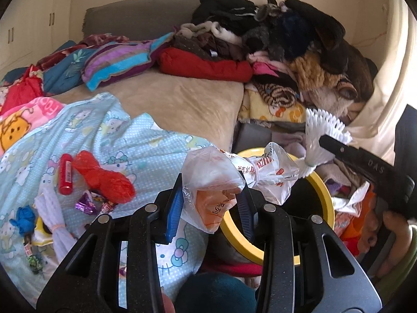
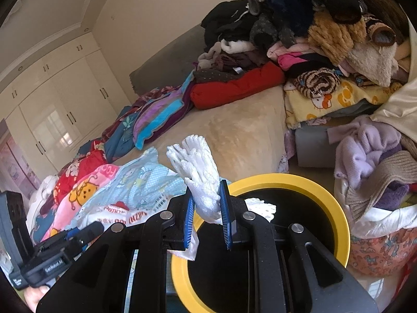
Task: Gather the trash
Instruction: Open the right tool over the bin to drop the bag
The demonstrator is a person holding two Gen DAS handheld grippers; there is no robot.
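We see the left hand-held gripper clamped on a knotted plastic bag and the right hand-held gripper pinching white foam netting (both above the yellow-rimmed bin, beside the bed).

Two grippers: the left gripper and the right gripper. One yellow-rimmed bin stands off the near edge of the bed. One knotted plastic bag and one white foam net. On the blue quilt near the bed's left edge lie one red tube, one red bag, one tied white foam sleeve and one blue scrap. Small candy wrappers there are too jumbled to count.
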